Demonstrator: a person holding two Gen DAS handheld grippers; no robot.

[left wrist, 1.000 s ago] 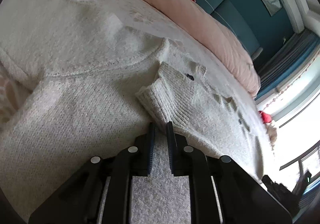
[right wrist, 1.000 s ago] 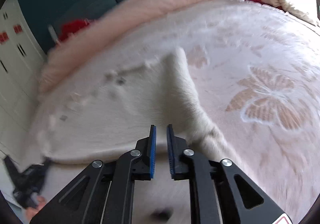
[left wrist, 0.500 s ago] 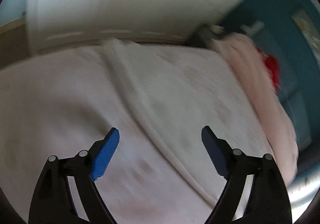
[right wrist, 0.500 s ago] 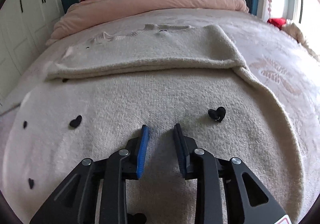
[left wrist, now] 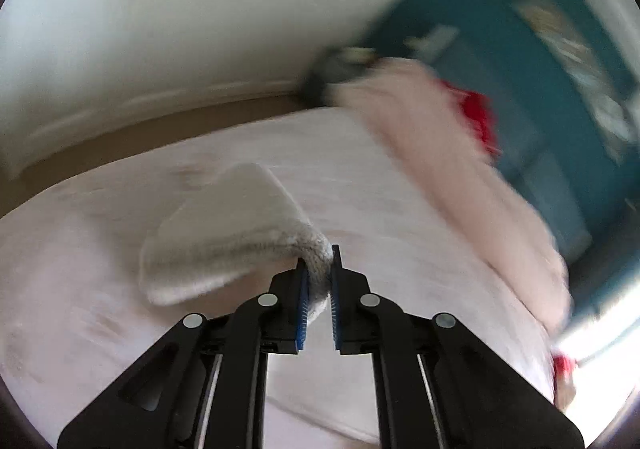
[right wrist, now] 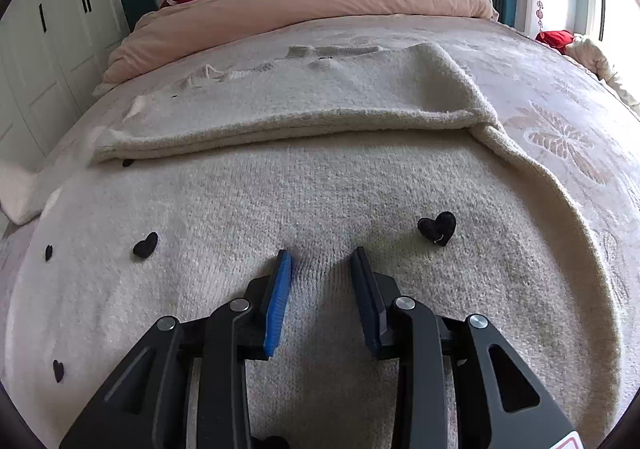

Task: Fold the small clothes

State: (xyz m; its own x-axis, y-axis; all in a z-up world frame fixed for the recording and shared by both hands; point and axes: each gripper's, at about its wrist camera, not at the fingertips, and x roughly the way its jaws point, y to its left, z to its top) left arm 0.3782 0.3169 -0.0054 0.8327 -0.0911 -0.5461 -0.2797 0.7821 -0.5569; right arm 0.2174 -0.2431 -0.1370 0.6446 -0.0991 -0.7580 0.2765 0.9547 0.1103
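A cream knit sweater (right wrist: pixel 320 185) with black hearts is lying partly folded on the bed (right wrist: pixel 560 121). The left gripper (left wrist: pixel 318 285), jaws just clamped, is pinching its ribbed cuff (left wrist: pixel 318 265). The right gripper (right wrist: pixel 322 281) is angling down onto the knit, jaws widening, grasping nothing.

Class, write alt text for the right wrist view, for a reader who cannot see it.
The right hand-held gripper rests part-open on a cream knit sweater dotted with black hearts and spread on a bed. One sleeve lies folded across it, with a pink duvet behind.
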